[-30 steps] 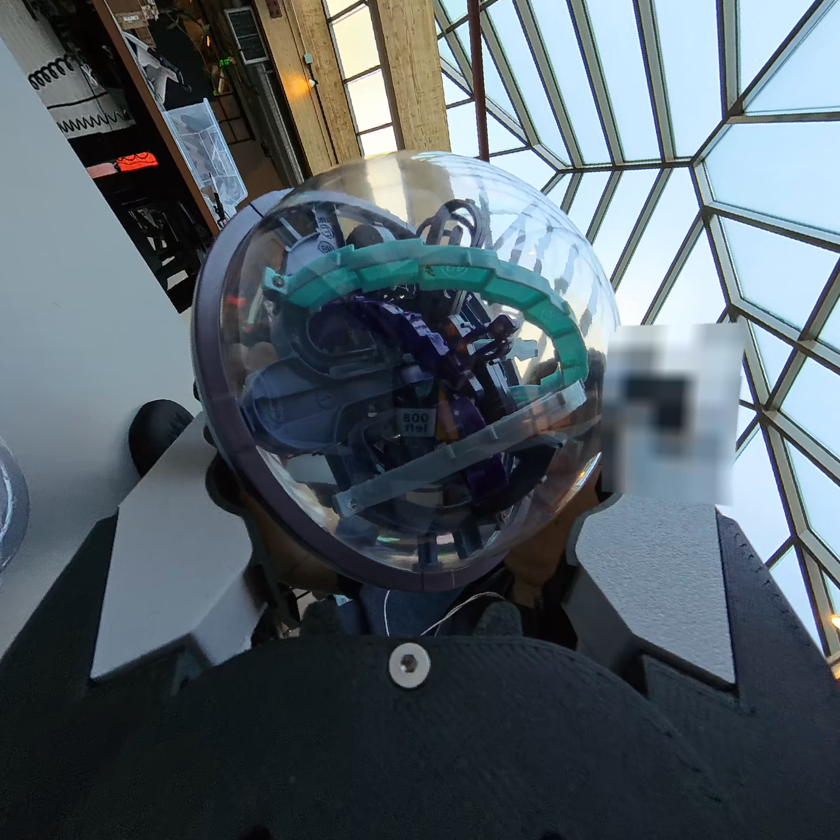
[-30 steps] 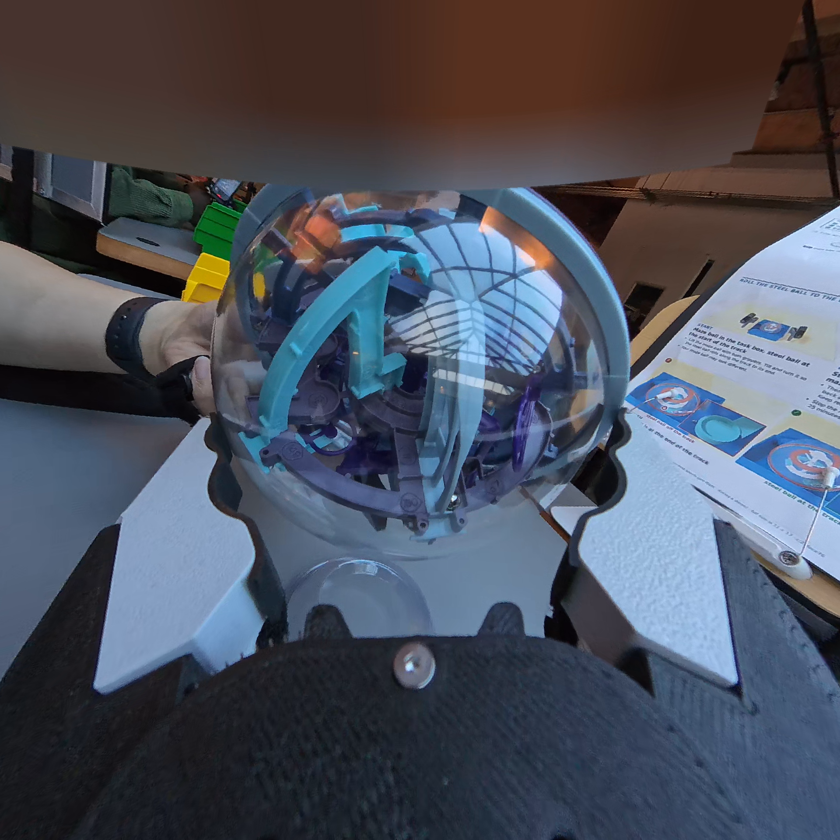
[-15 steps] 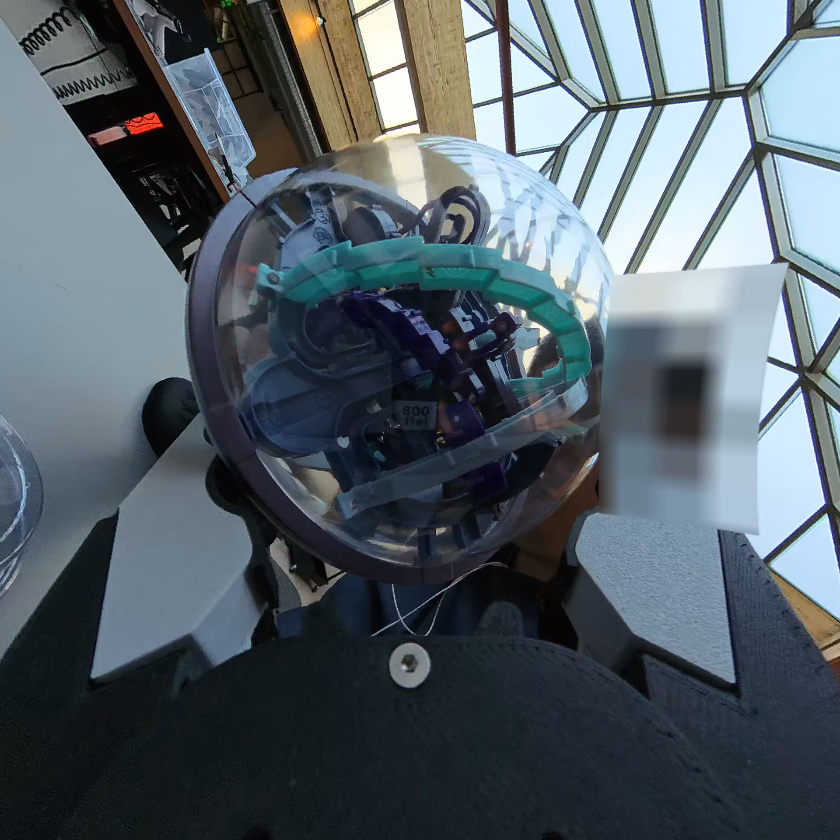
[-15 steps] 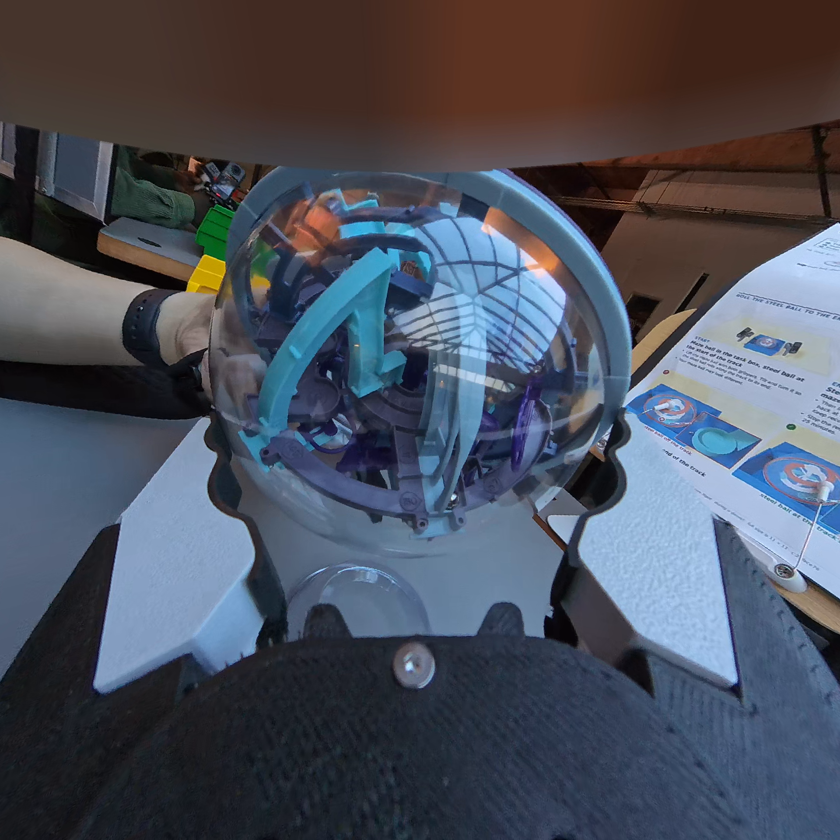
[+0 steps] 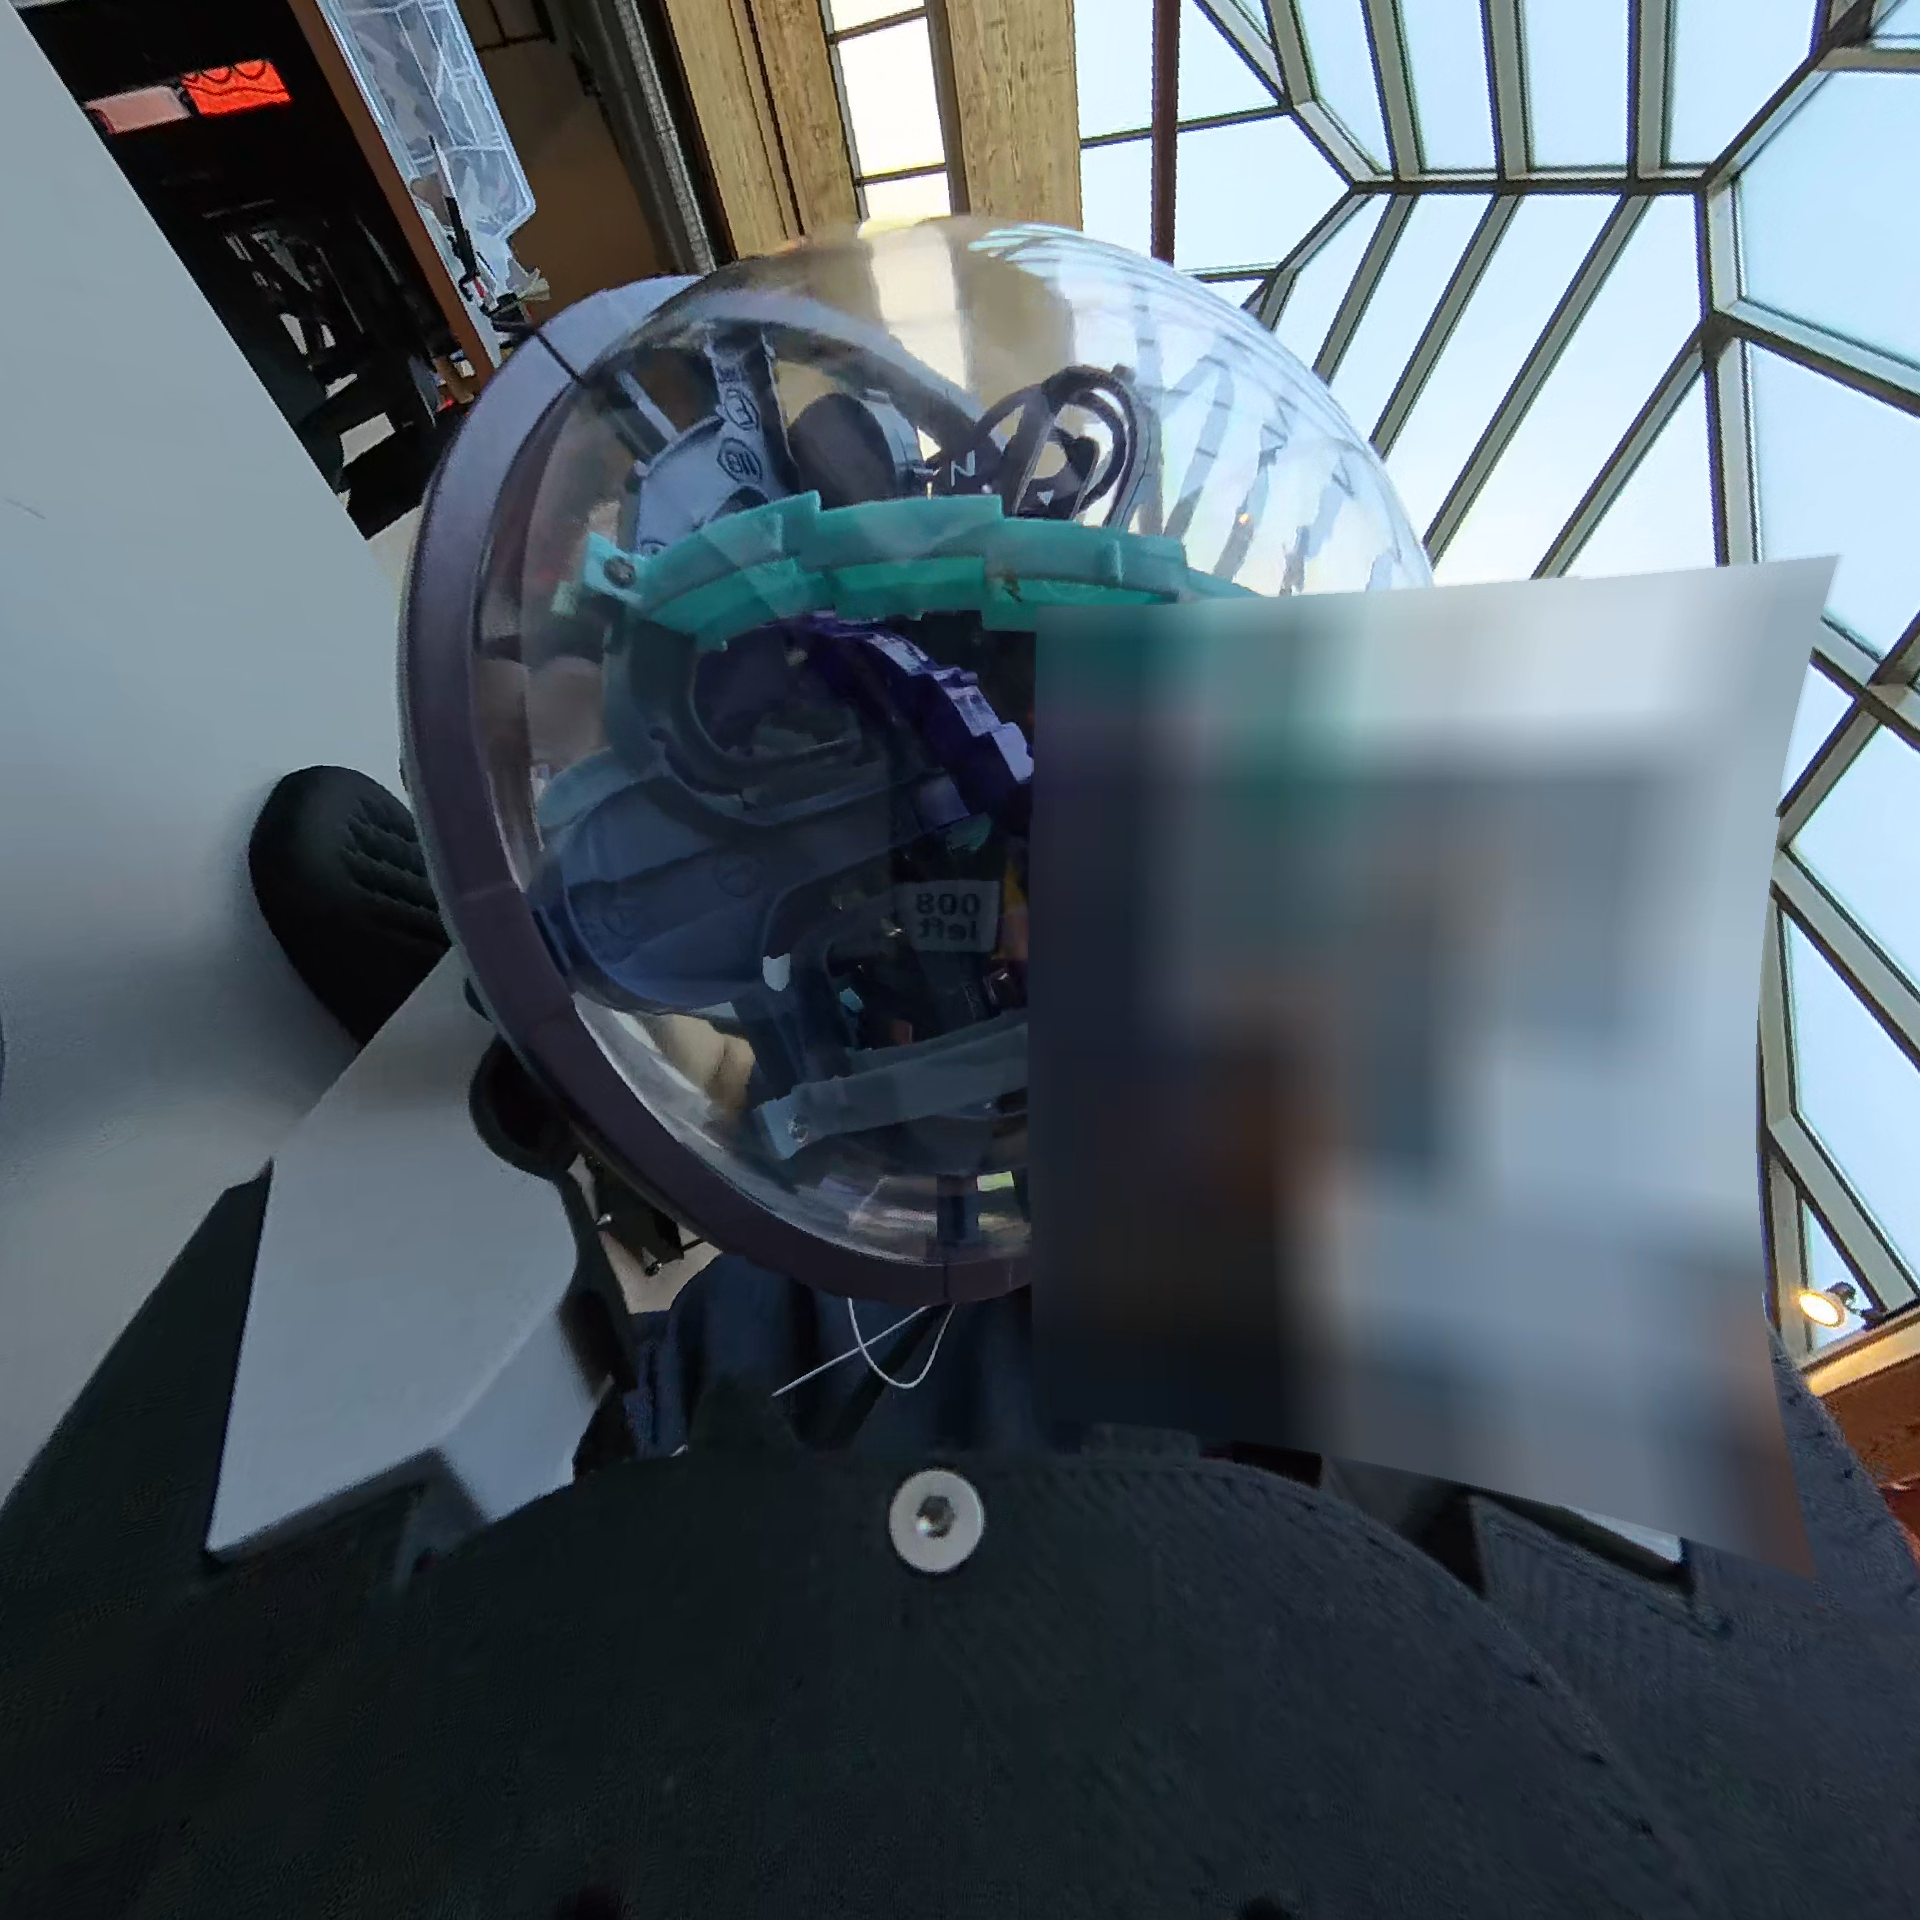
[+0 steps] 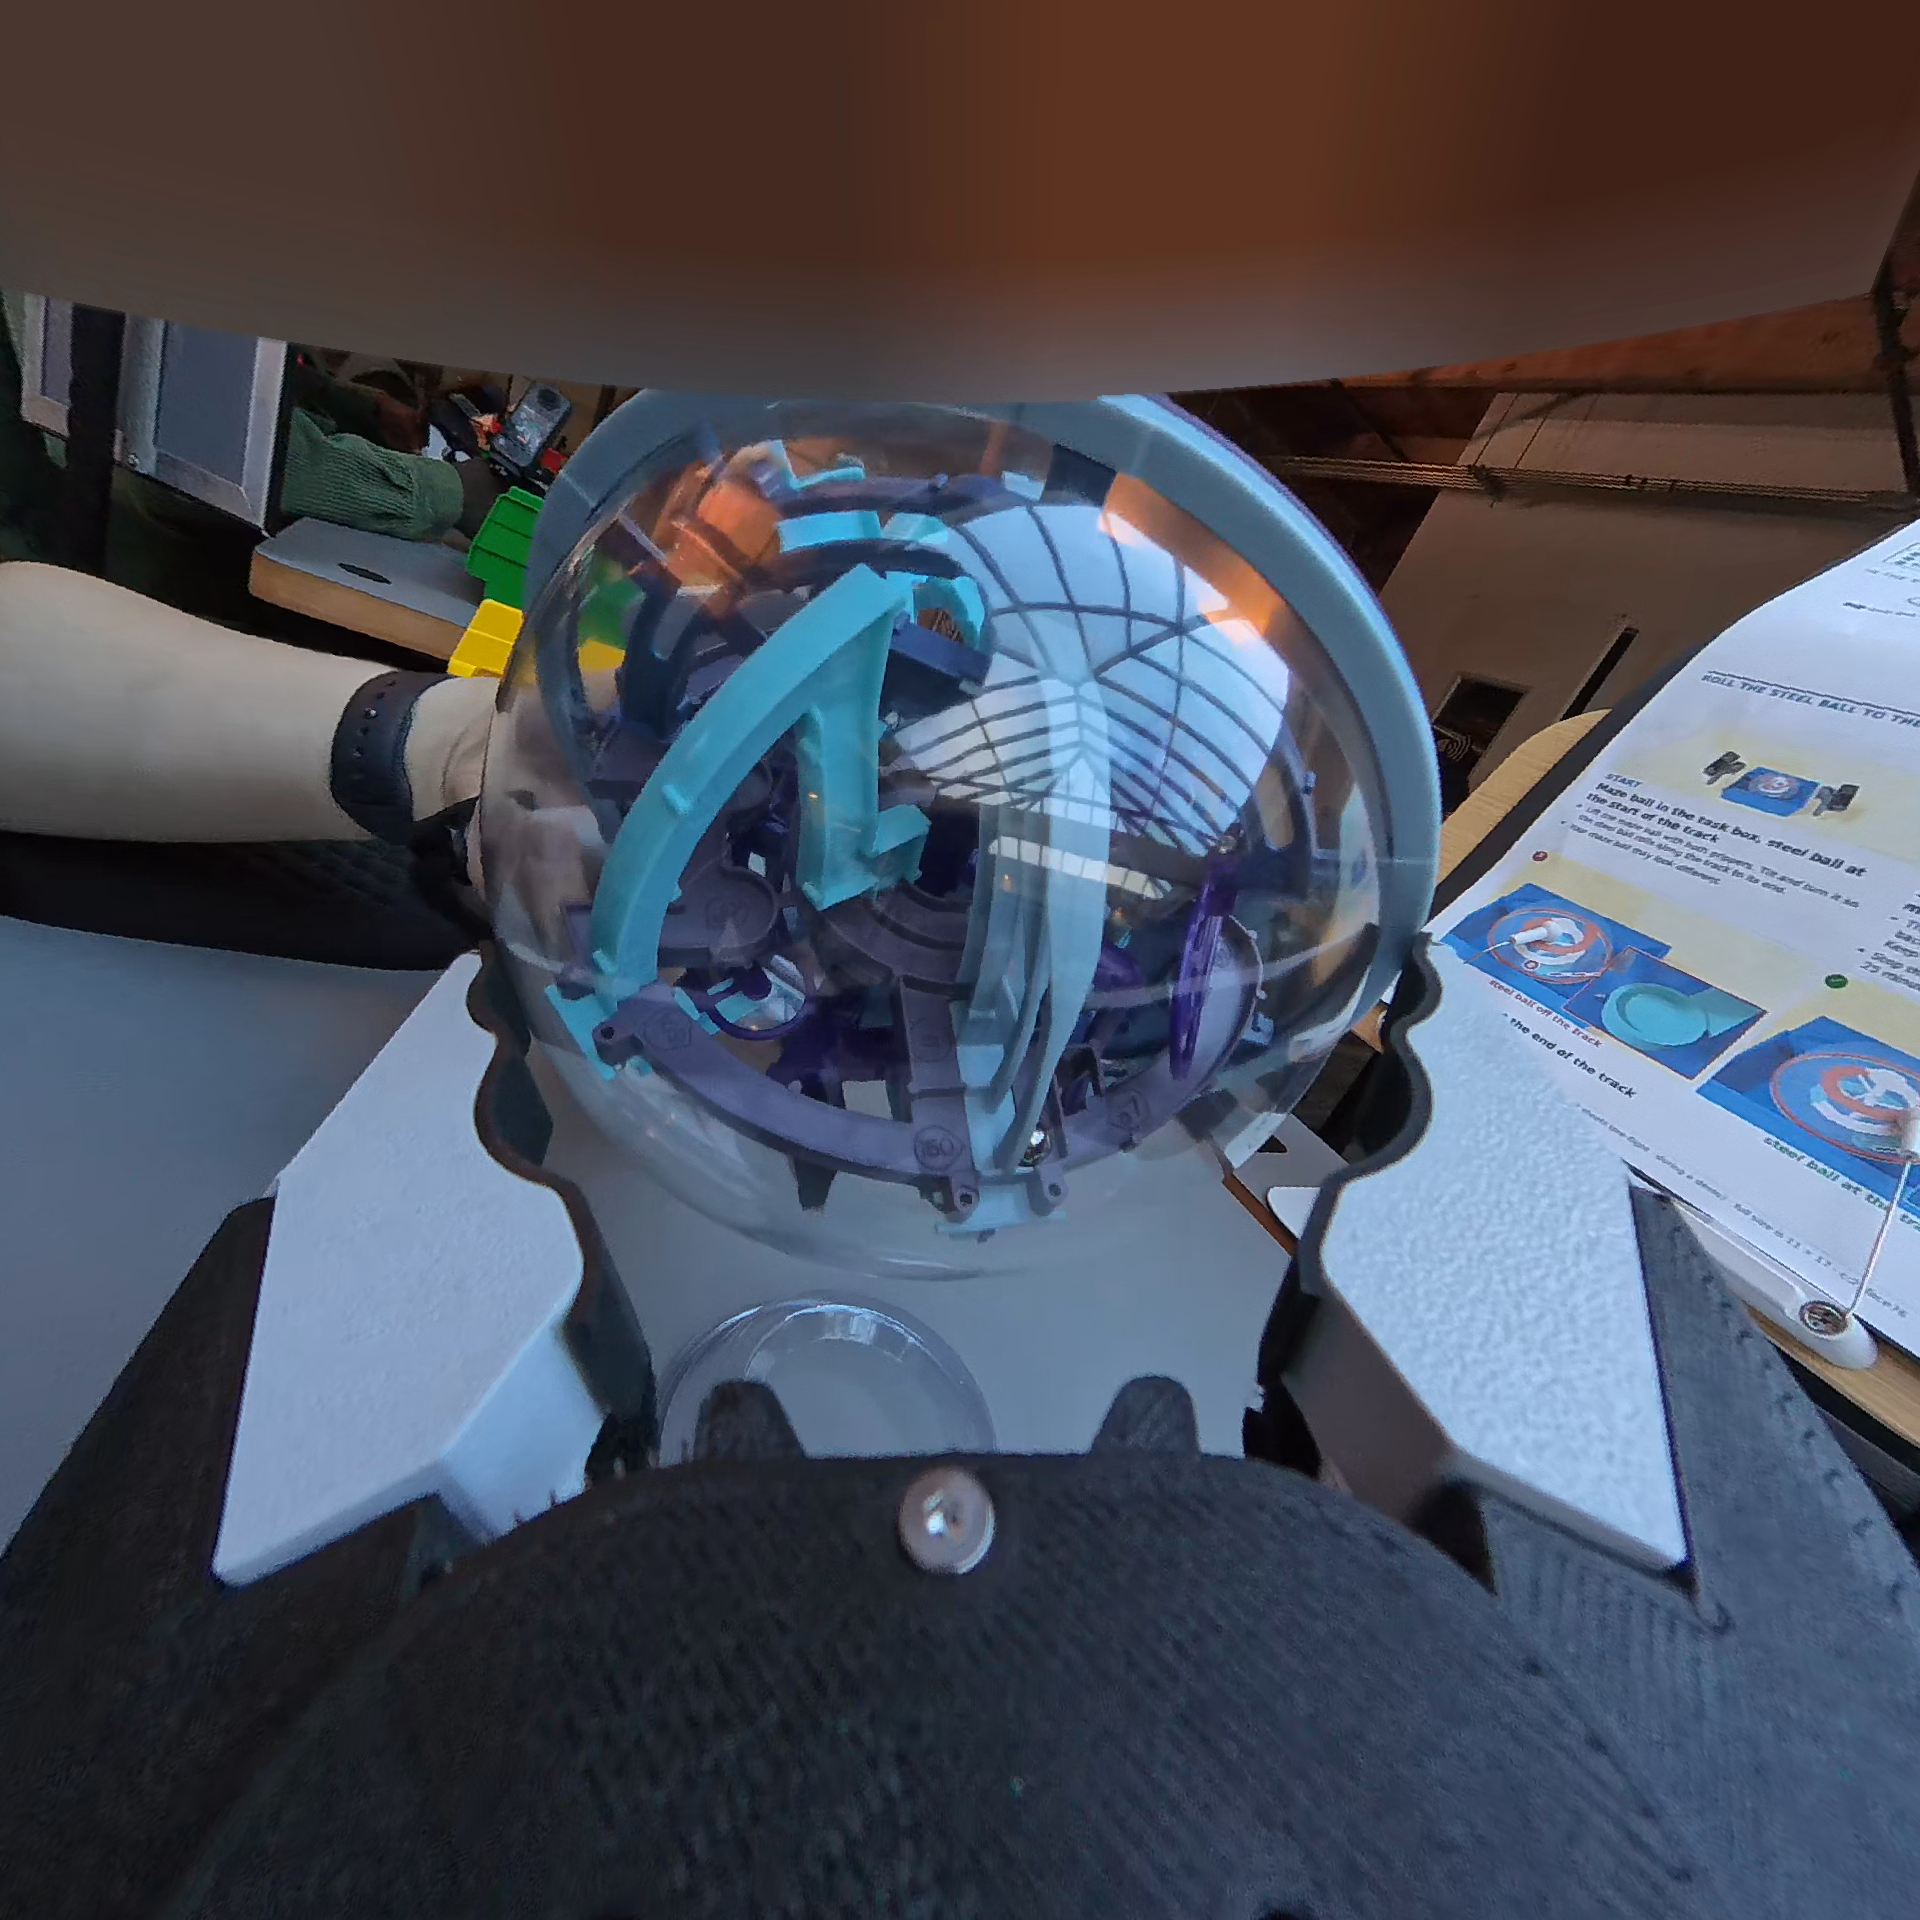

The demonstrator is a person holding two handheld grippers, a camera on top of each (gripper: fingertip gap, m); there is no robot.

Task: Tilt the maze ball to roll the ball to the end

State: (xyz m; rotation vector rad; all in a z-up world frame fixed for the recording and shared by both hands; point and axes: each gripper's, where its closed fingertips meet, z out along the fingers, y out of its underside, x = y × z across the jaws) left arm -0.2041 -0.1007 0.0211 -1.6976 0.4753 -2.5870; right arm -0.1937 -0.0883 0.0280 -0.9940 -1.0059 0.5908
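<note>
A glazed lattice roof (image 5: pixel 1558 260) and timber columns filled the background of the left wrist view, while the right wrist view looked over a grey bench (image 6: pixel 156 1091) with an instruction sheet (image 6: pixel 1714 935) at 3 o'clock. The maze ball (image 6: pixel 935 831), a clear sphere with teal and purple tracks inside, was held up off the bench between the two tools. The right hand-held gripper (image 6: pixel 951 1039) stood wide, its white fingers (image 6: pixel 416 1299) cradling the sphere's lower sides at 9 and 3 o'clock. The left hand-held gripper (image 5: pixel 935 1091) was also spread wide against the maze ball (image 5: pixel 831 779); only its 9 o'clock finger showed, the other lying under a blur. In the right view the grey seam ring (image 6: pixel 1340 644) arced from 12 to 3 o'clock, nearly upright, and a small steel ball (image 6: pixel 1037 1149) sat low on a track near 6 o'clock. A clear dome (image 6: pixel 821 1382) lay on the bench beneath. A person's forearm (image 6: pixel 156 707) reached in from 9 o'clock
</note>
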